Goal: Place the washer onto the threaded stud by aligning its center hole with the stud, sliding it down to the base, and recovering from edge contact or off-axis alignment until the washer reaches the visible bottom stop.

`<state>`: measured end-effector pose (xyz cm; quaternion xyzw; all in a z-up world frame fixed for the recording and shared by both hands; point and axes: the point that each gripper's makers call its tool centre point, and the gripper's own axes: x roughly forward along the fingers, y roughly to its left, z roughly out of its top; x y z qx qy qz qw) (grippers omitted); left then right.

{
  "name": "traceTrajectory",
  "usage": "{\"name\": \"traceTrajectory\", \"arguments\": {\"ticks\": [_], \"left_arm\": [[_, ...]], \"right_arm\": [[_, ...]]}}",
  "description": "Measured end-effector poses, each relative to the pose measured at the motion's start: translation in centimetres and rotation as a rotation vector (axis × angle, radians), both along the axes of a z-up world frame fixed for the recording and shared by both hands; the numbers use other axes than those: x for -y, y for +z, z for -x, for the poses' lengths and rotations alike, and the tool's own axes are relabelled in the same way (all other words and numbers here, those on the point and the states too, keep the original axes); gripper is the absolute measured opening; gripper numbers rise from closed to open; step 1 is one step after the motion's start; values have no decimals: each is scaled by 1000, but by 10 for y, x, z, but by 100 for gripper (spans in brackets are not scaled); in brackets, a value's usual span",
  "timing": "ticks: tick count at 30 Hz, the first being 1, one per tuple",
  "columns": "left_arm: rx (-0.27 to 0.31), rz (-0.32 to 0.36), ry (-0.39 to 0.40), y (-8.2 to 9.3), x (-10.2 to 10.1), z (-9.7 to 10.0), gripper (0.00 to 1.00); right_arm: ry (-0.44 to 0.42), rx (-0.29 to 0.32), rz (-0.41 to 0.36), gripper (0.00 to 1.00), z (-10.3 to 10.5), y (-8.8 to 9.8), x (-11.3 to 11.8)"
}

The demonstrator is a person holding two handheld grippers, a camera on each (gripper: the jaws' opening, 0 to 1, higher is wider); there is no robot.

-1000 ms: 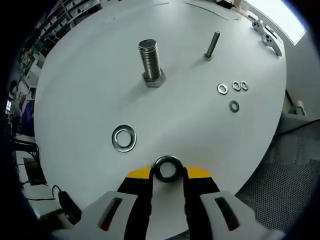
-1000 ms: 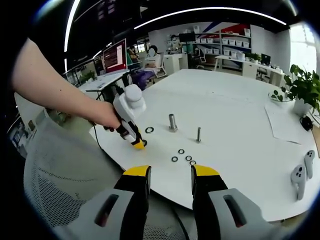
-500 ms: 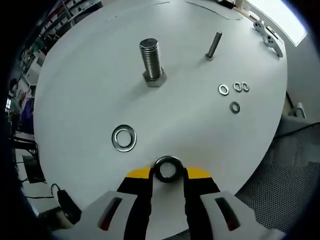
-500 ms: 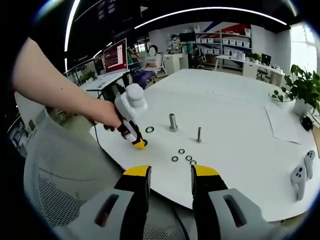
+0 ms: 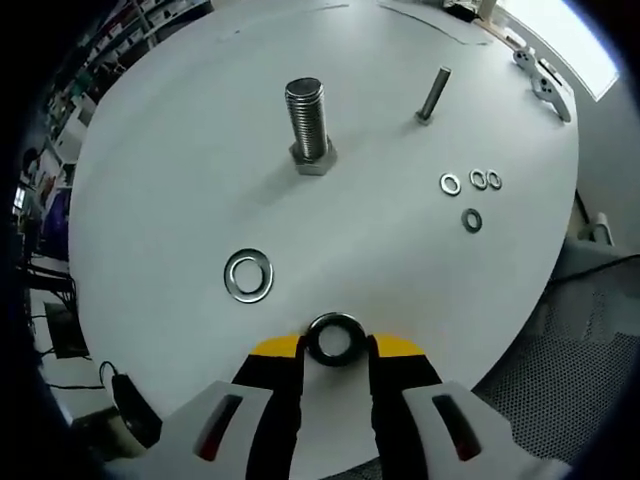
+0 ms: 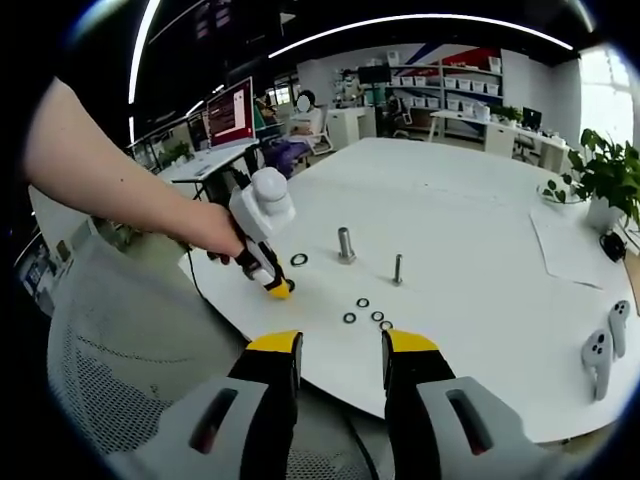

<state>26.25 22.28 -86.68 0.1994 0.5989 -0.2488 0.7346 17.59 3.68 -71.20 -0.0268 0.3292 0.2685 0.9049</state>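
Note:
My left gripper is shut on a large steel washer, held between its yellow tips above the near part of the white table. A thick threaded stud stands upright on its hex base farther ahead. A second large washer lies flat to the left of my jaws. In the right gripper view, my right gripper is open off the table's edge, and the left gripper shows on the table with a hand on it, short of the thick stud.
A thin bolt stands right of the thick stud. Several small washers lie to the right. Two white controllers rest at the far edge. A mesh chair sits by the table, and a potted plant stands at right.
The left gripper view has shifted slightly, so the studs and washers sit a little farther up and right. The washer stays held. The right gripper has not moved.

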Motion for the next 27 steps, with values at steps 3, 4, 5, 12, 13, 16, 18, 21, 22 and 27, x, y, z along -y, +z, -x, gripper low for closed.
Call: {"name": "traceTrajectory", "arguments": {"ticks": [3, 4, 5, 12, 13, 16, 18, 21, 22, 27], "left_arm": [[16, 10, 3, 0, 0, 0, 22], [22, 14, 3, 0, 0, 1, 22], [23, 15, 2, 0, 1, 1, 21], [15, 11, -12, 0, 1, 0, 21], [10, 9, -16, 0, 1, 0, 20], [-5, 5, -26, 0, 1, -1, 20], [-10, -1, -40, 0, 1, 0, 20], [-8, -4, -55, 0, 1, 0, 19], [-7, -5, -65, 0, 1, 1, 19], [-3, -6, -117, 1, 1, 1, 19]], "right_arm": [[1, 0, 0, 34, 0, 0, 0], [1, 0, 1, 34, 0, 0, 0], [1, 0, 1, 34, 0, 0, 0], [2, -2, 2, 34, 0, 0, 0], [2, -3, 3, 34, 0, -1, 0], [2, -3, 3, 34, 0, -1, 0], [3, -4, 4, 34, 0, -1, 0], [1, -4, 4, 34, 0, -1, 1], [0, -5, 3, 34, 0, -1, 1], [1, -5, 2, 34, 0, -1, 0]]}}
